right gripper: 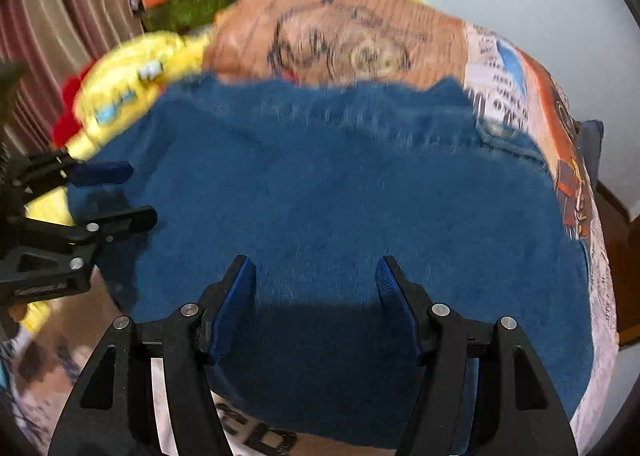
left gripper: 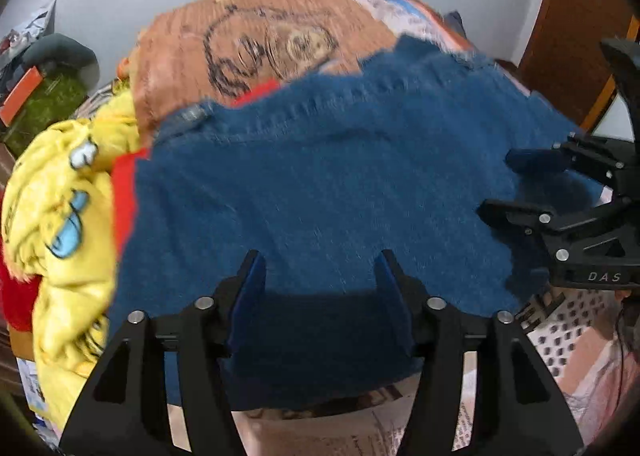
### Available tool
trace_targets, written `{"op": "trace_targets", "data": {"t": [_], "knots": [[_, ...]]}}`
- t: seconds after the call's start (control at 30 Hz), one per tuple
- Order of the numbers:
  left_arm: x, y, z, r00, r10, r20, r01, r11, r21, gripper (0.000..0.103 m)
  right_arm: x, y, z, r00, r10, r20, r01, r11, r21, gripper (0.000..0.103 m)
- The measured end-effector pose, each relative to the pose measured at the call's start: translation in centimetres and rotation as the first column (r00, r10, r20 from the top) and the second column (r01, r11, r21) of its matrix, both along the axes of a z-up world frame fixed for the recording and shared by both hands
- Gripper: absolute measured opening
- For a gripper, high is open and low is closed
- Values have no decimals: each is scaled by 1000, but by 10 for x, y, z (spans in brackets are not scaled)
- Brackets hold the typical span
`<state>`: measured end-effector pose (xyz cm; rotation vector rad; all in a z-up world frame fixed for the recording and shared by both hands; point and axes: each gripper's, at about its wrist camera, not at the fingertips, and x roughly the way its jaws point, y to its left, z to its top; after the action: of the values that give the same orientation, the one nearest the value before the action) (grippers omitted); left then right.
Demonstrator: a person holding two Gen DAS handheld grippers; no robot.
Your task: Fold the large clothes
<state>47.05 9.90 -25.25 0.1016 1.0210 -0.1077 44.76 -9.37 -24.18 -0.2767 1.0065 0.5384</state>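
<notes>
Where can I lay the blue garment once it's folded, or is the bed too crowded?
Crowded on the left: the yellow garment butts against the blue garment, with red fabric beyond. The orange printed cloth behind it lies flat with nothing on top. A strip of printed bedsheet shows along the right edge. Both tongs, left and right, are open above the blue garment.

Black hand-held gripper [left gripper: 320, 272], blue pads [left gripper: 252, 288]

Both wrist cameras hang close above the blue denim garment [left gripper: 320, 183] [right gripper: 340, 207], facing the orange printed blanket [left gripper: 256, 35] [right gripper: 340, 23] beyond. Each catches the other's gripper at the denim's edge.
</notes>
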Motion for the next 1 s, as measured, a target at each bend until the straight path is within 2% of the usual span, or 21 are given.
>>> {"op": "trace_targets", "data": {"t": [0.07,0.1,0.17,0.27,0.33,0.4,0.47,0.53,0.57,0.63,0.7,0.77,0.87,0.93,1.0], "knots": [[-3,1,-10,1000,9,10,-9,1000,8,65,-4,-8,-1,999,-4,40,4,1000,-1,76],[-5,5,-12,999,20,25,-20,1000,-3,70,-5,-14,0,999,-9,49,10,1000,-10,78],[-8,13,-12,999,36,40,-35,999,-24,72,-7,-24,1,998,-17,59,18,1000,-15,82],[-13,23,-11,998,35,54,-34,999,-30,72,-10,-45,2,995,-63,72,65,998,-21,83],[-19,28,-10,995,70,73,-73,997,40,76,-11,-62,1,991,-98,86,102,993,-50,82],[-25,36,-11,993,94,78,-100,992,81,76,-15,-79,5,993,-86,77,86,996,6,83],[-31,50,-12,990,118,76,-123,990,67,76,-19,-89,10,985,-132,107,135,991,-17,83],[-36,60,-11,988,139,64,-140,990,21,76,-21,-100,13,977,-172,125,181,981,-64,83],[-39,63,-10,986,156,67,-158,987,23,76,-22,-102,13,975,-181,127,190,980,-65,83],[-45,67,-7,978,186,92,-193,977,84,79,-27,-118,14,971,-203,124,210,977,-45,83],[-52,74,-6,974,206,98,-216,972,98,79,-28,-132,15,961,-248,125,256,965,-58,83],[-59,85,-7,963,255,88,-263,959,105,79,-30,-150,15,953,-285,102,290,956,-39,83],[-74,108,-6,931,362,43,-364,930,44,79,-30,-173,13,943,-332,-2,332,941,61,84],[-86,118,-1,912,406,51,-408,912,33,78,-32,-188,13,920,-389,-45,392,916,85,84],[-97,127,7,888,454,75,-459,887,56,78,-36,-196,16,902,-429,-41,431,900,72,84]]}}
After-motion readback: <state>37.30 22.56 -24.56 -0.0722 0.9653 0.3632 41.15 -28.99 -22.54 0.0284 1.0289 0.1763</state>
